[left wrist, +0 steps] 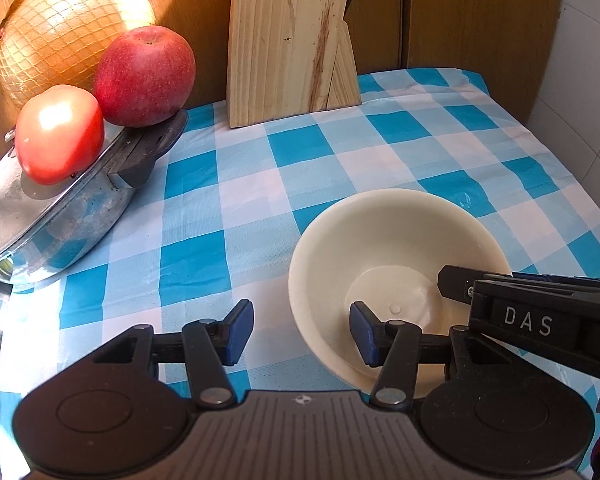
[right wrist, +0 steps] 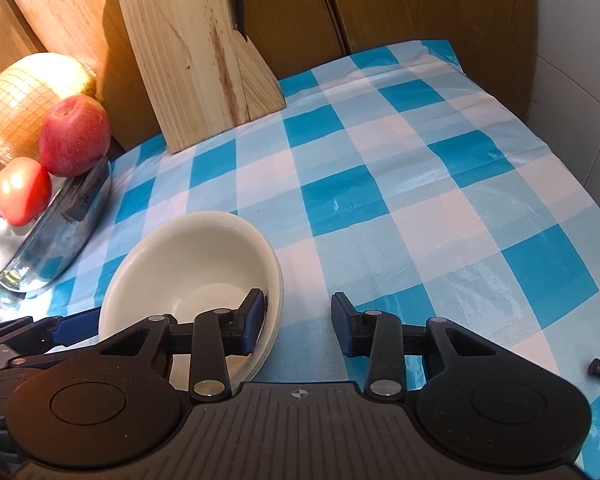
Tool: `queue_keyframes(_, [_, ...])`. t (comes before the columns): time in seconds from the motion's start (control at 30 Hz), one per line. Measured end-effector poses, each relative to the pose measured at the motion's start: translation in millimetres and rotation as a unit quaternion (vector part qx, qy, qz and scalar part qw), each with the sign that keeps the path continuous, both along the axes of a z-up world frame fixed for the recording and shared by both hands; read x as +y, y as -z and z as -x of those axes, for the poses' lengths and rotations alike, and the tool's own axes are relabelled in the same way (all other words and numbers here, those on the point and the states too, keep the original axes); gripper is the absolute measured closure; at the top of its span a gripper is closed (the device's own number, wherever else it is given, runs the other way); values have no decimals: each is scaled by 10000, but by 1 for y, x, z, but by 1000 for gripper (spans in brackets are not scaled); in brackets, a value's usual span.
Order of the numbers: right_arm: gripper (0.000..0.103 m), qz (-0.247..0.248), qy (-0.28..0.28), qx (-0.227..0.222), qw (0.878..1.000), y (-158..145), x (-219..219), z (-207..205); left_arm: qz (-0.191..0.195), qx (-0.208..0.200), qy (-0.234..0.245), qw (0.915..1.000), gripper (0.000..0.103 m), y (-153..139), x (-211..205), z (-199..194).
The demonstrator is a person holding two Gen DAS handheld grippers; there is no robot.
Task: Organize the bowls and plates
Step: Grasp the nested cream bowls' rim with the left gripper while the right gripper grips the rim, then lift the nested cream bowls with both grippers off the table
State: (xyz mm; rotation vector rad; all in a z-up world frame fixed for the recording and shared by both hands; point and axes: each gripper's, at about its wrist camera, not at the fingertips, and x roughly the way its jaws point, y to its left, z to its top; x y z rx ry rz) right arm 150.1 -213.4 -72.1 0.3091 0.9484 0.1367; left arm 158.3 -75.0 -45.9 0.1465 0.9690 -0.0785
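Left to right: our left claw (left wrist: 302,334) straddles the cream bowl's (left wrist: 392,236) near-left rim, pads apart, not pinching. The bowl sits on the checked table (right wrist: 420,184). Our right claw (right wrist: 298,326) straddles the opposite rim, also apart, presumably for a two-sided lift.

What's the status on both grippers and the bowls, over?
Left gripper open, straddling the near rim of the bowls. Right gripper open, straddling the opposite rim. Cream bowls nested on the checked cloth. Nothing in the way.

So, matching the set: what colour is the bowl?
Plain cream bowl, no pattern; clearest in the left wrist view.
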Motion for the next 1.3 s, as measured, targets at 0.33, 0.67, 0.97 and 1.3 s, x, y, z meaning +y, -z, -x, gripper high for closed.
queue_keyframes(0.33, [83, -333, -202, 133, 9992, 3, 8, -2, -112, -64, 381, 9992, 70, -1, -14, 7])
queue_keyframes(0.67, [83, -320, -227, 45, 9992, -4, 4, 2, 20, -130, 390, 9992, 71, -11, -13, 11])
queue_keyframes(0.97, [83, -321, -228, -178, 9991, -18, 2, 9, 94, -264, 371, 9989, 71, -25, -12, 18])
queue_keyframes(1.3, [83, -288, -342, -438, 9980, -36, 8, 21, 179, -473, 281, 9983, 71, -45, 0, 37])
